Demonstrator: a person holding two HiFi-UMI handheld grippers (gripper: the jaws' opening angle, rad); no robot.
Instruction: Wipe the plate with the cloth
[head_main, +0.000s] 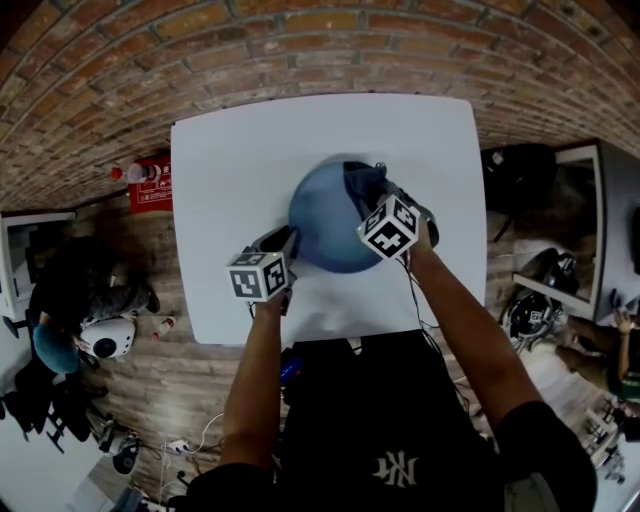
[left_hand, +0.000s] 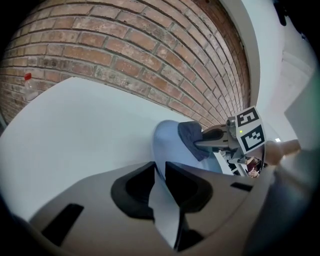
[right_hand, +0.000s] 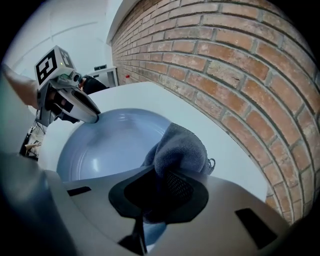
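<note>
Head view: a round pale-blue plate (head_main: 325, 225) lies flat near the middle of a square white table (head_main: 230, 170), with a brick wall (head_main: 300, 40) beyond the table's far edge. The left gripper (head_main: 288, 240) meets the plate at its near-left rim. The right gripper (head_main: 376, 195) reaches over the plate's far-right part with a bunched dark grey-blue terry cloth (head_main: 362, 185).

Left gripper view: the thin blue rim runs between the two dark pads, which stand narrowly apart and are closed on it, so this tool steadies the plate.

Right gripper view: the jaws are clamped on the cloth. Its free bulge hangs past the tips over the far-right rim, partly above the bowl and partly above the bare table beside it. Whether the fabric presses on the glaze cannot be told.

Step in hand, as judged: the wipe itself, with the plate braced on one side and the cloth carried across the other.

Next move, as judged: it calls for the cloth to be pressed flat onto the inner surface and swept toward the near left. The rim grip should hold firm so that the plate neither slides nor tips.
</note>
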